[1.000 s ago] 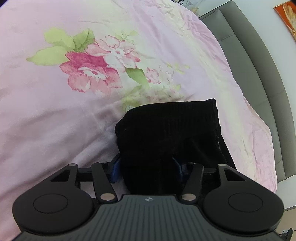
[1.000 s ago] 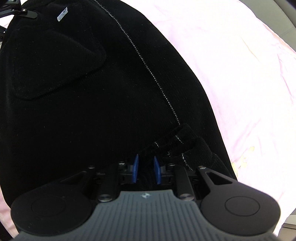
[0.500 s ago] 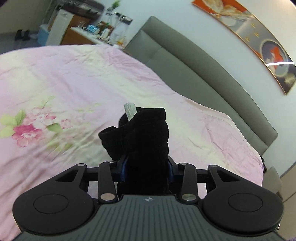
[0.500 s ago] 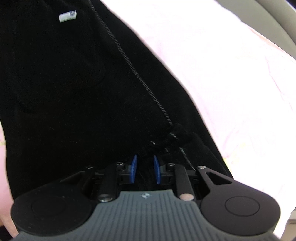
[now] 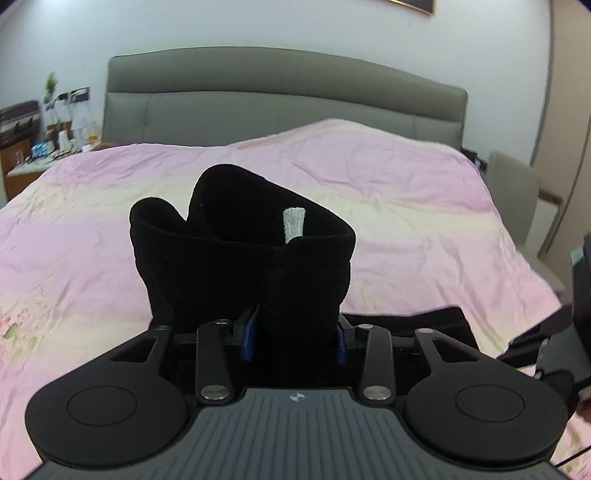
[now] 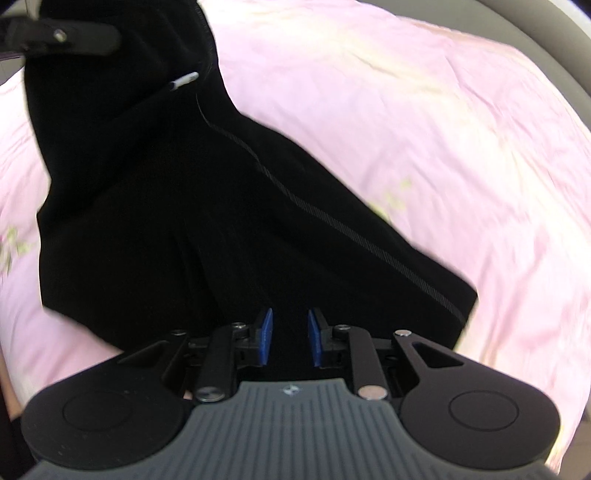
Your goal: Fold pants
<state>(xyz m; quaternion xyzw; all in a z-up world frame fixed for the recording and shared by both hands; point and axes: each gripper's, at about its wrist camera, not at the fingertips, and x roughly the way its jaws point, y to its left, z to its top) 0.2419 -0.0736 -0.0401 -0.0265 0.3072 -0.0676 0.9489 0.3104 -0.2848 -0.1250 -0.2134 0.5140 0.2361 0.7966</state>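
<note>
Black pants [image 5: 240,266] bunch up between the blue pads of my left gripper [image 5: 295,332], which is shut on the waistband; a white label [image 5: 293,223] shows inside it. In the right wrist view the pants [image 6: 184,203] stretch from my right gripper [image 6: 290,332], shut on a fold of the fabric, up to the left gripper [image 6: 66,35] at the top left. A pale side stripe [image 6: 332,221] runs along the leg. The cloth hangs above the pink bedsheet [image 6: 406,110]. The right gripper [image 5: 554,350] shows at the right edge of the left wrist view.
The pink floral bedsheet [image 5: 406,192] covers the whole bed. A grey padded headboard [image 5: 277,99] stands at the far end against a white wall. A cluttered nightstand [image 5: 33,155] sits to the left of the bed, a grey chair [image 5: 513,192] to the right.
The left gripper lifted the waistband off the bed and rolled; its view swung round to the headboard. The right gripper rose with its fold, and the pants now hang stretched between both.
</note>
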